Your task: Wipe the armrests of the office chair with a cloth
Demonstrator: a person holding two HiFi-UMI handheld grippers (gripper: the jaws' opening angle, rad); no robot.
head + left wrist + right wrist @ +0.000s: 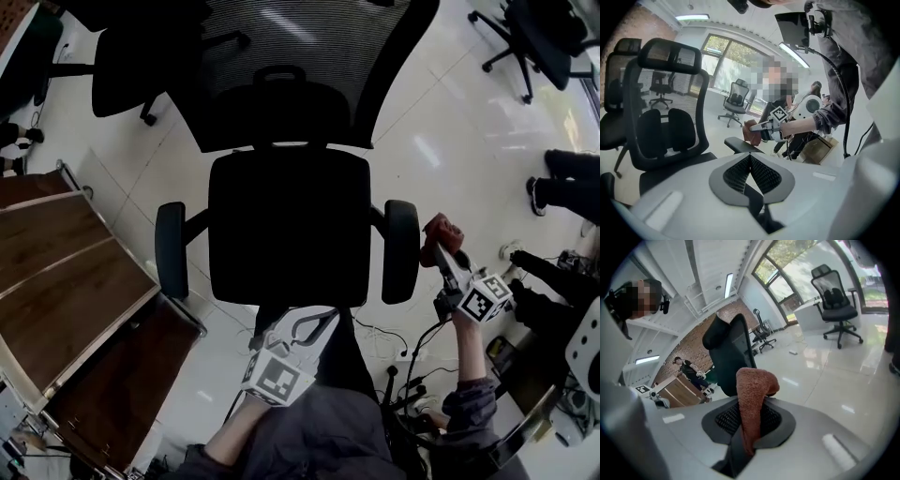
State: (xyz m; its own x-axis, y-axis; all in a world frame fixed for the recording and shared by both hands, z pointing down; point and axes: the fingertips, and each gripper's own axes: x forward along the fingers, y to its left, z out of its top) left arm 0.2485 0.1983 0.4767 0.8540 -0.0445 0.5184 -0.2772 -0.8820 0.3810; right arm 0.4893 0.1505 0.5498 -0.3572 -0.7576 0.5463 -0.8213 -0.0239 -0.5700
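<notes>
A black office chair point(289, 225) stands below me, with its left armrest point(171, 248) and right armrest point(401, 250) on either side of the seat. My right gripper point(441, 248) is shut on a reddish-brown cloth point(441, 231) just right of the right armrest, apart from it. In the right gripper view the cloth point(752, 394) sticks up from between the jaws. The left gripper view shows the cloth point(751, 131) beside that armrest point(740, 145). My left gripper point(314, 325) hovers by the seat's front edge, shut and empty point(750, 158).
A wooden desk point(66, 291) stands at the left. Other office chairs are at the far left point(131, 66) and the far right point(539, 37). A person's legs point(567, 183) are at the right. Cables point(403, 375) lie on the floor near me.
</notes>
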